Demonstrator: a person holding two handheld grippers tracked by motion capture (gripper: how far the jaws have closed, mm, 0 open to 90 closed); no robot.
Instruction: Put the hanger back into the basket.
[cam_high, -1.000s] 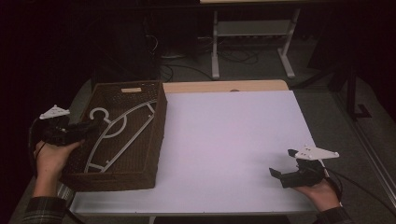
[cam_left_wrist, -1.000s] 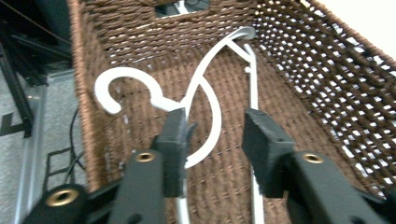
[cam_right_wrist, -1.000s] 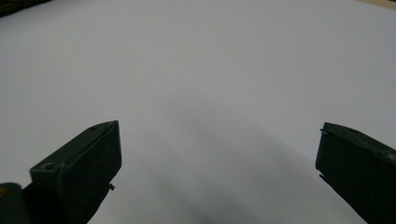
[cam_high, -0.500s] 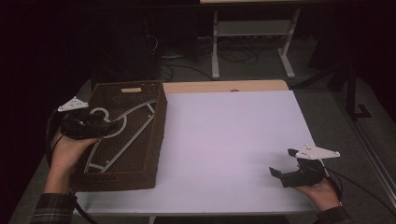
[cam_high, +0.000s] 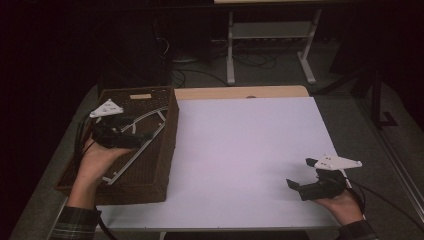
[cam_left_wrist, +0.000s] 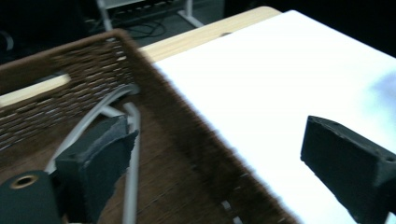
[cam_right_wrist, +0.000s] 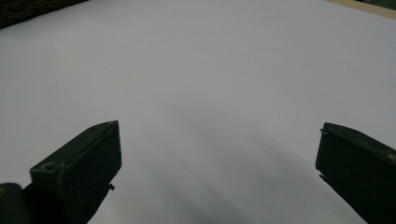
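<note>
A brown wicker basket (cam_high: 166, 155) stands on the left of the white table (cam_high: 240, 150). A white hanger (cam_high: 125, 165) lies flat inside it. My left gripper (cam_high: 142, 139) hovers over the basket, pointing towards its right wall. Its jaws have just been opening and now stand open with nothing gripped. In the left gripper view the hanger's wire (cam_left_wrist: 133, 154) runs beside the left jaw, and the basket's rim (cam_left_wrist: 187, 121) passes between the jaws of the left gripper (cam_left_wrist: 224, 172). My right gripper (cam_high: 300, 172) rests open near the front right; in its own view the right gripper (cam_right_wrist: 217, 172) has bare table between its jaws.
A pale wooden strip (cam_high: 240, 92) runs along the table's far edge. Behind it on the dark floor stand a white metal frame (cam_high: 270, 50) and some cables. The table's front edge lies just below both hands.
The left hand has moved right from the basket's left edge to over its inside, and its jaws have spread apart. The right hand has not moved.
</note>
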